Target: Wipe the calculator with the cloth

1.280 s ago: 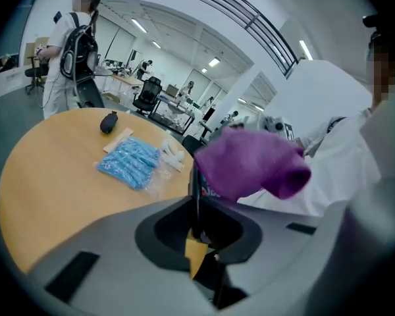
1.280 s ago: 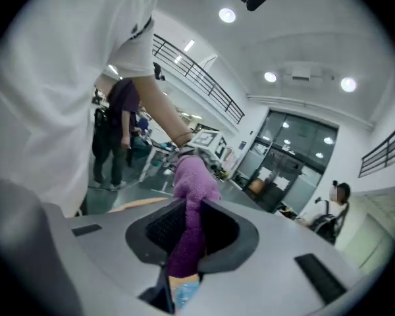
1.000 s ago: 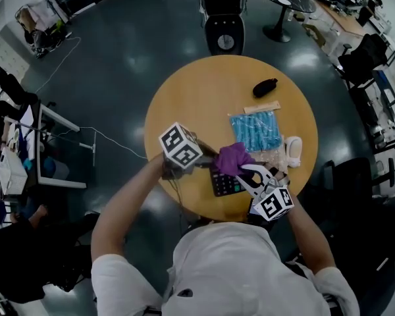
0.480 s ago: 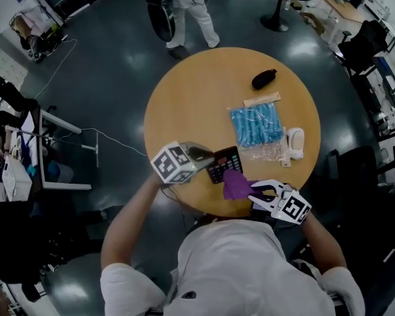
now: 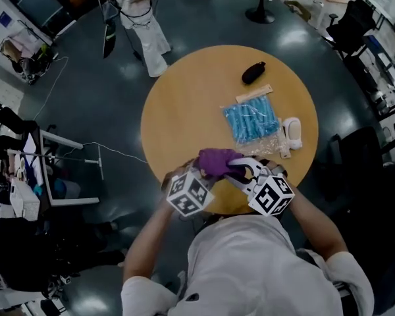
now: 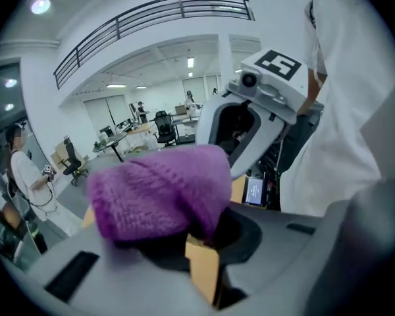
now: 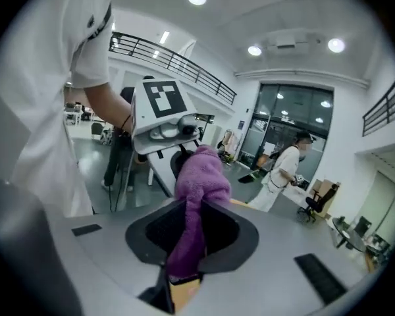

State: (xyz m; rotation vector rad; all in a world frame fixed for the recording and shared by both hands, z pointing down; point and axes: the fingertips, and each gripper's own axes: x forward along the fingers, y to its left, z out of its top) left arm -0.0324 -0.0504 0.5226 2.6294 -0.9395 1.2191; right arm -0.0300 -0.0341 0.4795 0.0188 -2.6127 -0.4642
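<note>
Showing purple cloth (image 5: 216, 161) lying crosswise, long axis left-to-right; right tongs (image 5: 236, 166) clamped on it, left tongs (image 5: 197, 171) narrowly parted beneath, grip unclear.

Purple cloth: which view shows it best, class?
Left gripper view: the purple cloth fills the middle, knit visible. Right gripper view shows a narrow strip pinched in the right tool; head view, a small patch.

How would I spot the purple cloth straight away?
Find the round wooden table, then its near edge by the person. There the right gripper pinches a purple cloth: the only fuzzy purple thing, unlike the blue packet beyond.
</note>
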